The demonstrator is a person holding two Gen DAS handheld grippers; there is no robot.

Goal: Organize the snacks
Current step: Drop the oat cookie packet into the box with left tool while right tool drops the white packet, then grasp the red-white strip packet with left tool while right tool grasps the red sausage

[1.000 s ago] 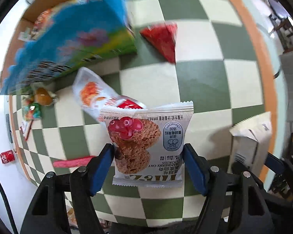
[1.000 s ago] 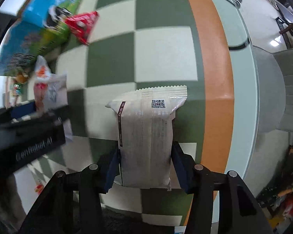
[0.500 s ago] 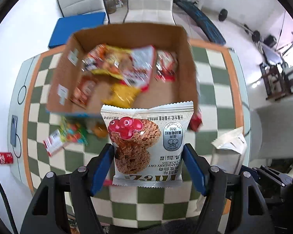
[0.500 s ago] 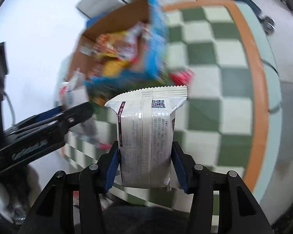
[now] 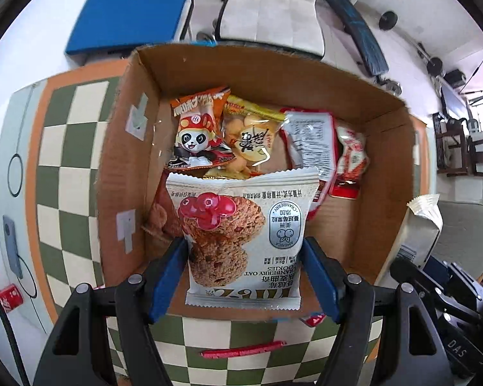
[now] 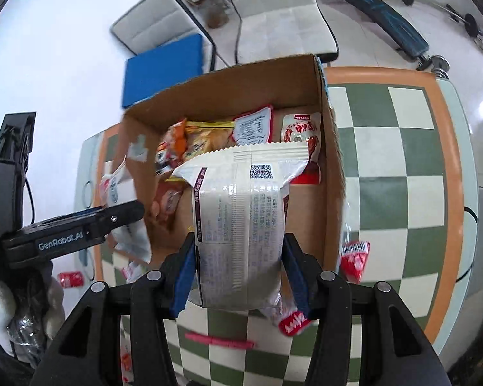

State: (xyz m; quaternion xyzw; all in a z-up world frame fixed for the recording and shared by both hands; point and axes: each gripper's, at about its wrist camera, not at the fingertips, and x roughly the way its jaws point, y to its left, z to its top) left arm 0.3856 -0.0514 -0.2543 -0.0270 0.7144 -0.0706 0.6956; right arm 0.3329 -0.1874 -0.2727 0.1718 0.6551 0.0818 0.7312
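My left gripper (image 5: 244, 267) is shut on a cranberry oat cookie packet (image 5: 244, 225) and holds it over the open cardboard box (image 5: 389, 160). My right gripper (image 6: 240, 263) is shut on a white snack packet (image 6: 241, 218), back side up, also above the box (image 6: 331, 160). Several snack packets lie inside the box, among them a panda packet (image 5: 196, 135) and a yellow one (image 5: 251, 135). The left gripper also shows at the left of the right wrist view (image 6: 80, 228).
The box stands on a green-and-cream checkered table (image 6: 402, 167) with an orange rim. Loose red snacks (image 6: 354, 257) and a pink stick (image 5: 241, 352) lie on the table near the box. Chairs (image 5: 270, 3) and a blue cushion (image 5: 128, 16) stand beyond.
Both grippers have risen from low over the table and moved over the box, each still holding its packet. The box interior now fills both views.
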